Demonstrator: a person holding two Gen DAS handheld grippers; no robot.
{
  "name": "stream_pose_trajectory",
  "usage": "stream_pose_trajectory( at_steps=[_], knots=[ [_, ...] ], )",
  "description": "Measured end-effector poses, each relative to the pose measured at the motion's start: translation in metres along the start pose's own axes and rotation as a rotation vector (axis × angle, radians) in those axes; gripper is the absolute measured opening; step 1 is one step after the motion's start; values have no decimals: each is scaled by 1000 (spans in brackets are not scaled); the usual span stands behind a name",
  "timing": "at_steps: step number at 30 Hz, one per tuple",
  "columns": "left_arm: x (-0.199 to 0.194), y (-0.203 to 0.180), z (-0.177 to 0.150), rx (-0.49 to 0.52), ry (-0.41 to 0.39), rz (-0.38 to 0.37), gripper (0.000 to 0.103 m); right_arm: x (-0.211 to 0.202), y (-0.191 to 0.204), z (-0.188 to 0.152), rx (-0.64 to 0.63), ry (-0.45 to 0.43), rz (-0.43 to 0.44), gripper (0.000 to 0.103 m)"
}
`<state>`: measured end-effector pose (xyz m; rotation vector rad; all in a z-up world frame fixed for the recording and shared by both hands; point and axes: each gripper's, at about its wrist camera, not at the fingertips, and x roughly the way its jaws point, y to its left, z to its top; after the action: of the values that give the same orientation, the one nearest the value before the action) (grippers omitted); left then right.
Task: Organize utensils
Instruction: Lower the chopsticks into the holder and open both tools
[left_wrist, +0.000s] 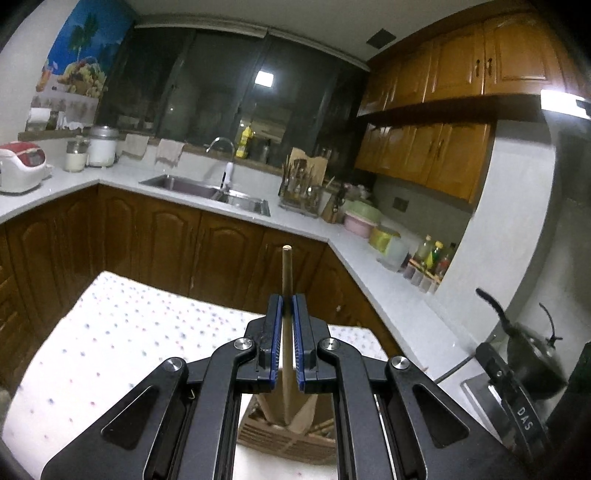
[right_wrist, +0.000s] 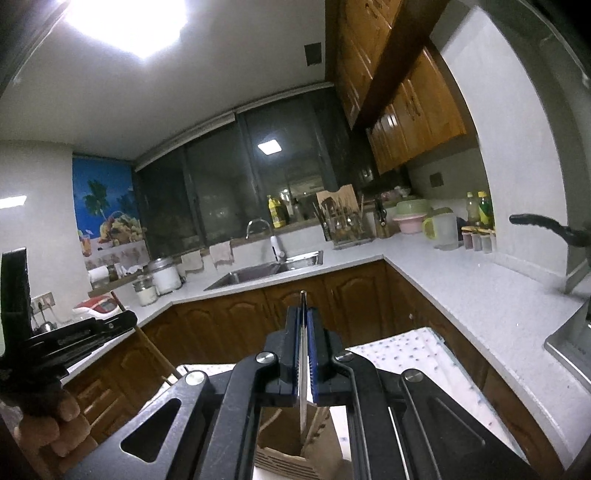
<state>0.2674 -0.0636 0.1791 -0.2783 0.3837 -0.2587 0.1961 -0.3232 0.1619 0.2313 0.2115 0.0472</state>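
Observation:
My left gripper (left_wrist: 287, 301) is shut on a wooden utensil handle (left_wrist: 286, 273) that points forward; its wide lower end reaches down toward a brown slatted utensil holder (left_wrist: 280, 441) below the fingers. My right gripper (right_wrist: 303, 314) is shut on a thin metal utensil (right_wrist: 303, 354), held on edge, its lower end going down into the same brown holder (right_wrist: 284, 459). The left gripper (right_wrist: 74, 332) also shows at the left of the right wrist view, held by a hand, with the wooden handle running down from it.
The holder stands on a table with a white dotted cloth (left_wrist: 122, 332). Beyond are brown cabinets, a white L-shaped counter (left_wrist: 369, 266), a sink (left_wrist: 207, 190), a rack of utensils (left_wrist: 301, 192), bowls and bottles. A black pan (left_wrist: 524, 343) sits at right on a stove.

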Motion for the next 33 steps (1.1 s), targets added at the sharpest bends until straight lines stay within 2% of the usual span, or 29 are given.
stream_pose_trajectory(
  at_steps=[13, 19, 30, 33],
  knots=[
    [25, 11, -50, 11, 114, -9, 6, 29, -12, -50, 12, 147, -2, 4],
    [24, 7, -51, 30, 121, -12, 6, 39, -12, -62, 6, 203, -4, 4],
    [26, 9, -51, 18, 141, -22, 6, 40, -14, -62, 36, 221, -6, 4],
    [24, 10, -50, 9, 151, -36, 7, 40, -18, -61, 57, 224, 3, 9]
  ],
)
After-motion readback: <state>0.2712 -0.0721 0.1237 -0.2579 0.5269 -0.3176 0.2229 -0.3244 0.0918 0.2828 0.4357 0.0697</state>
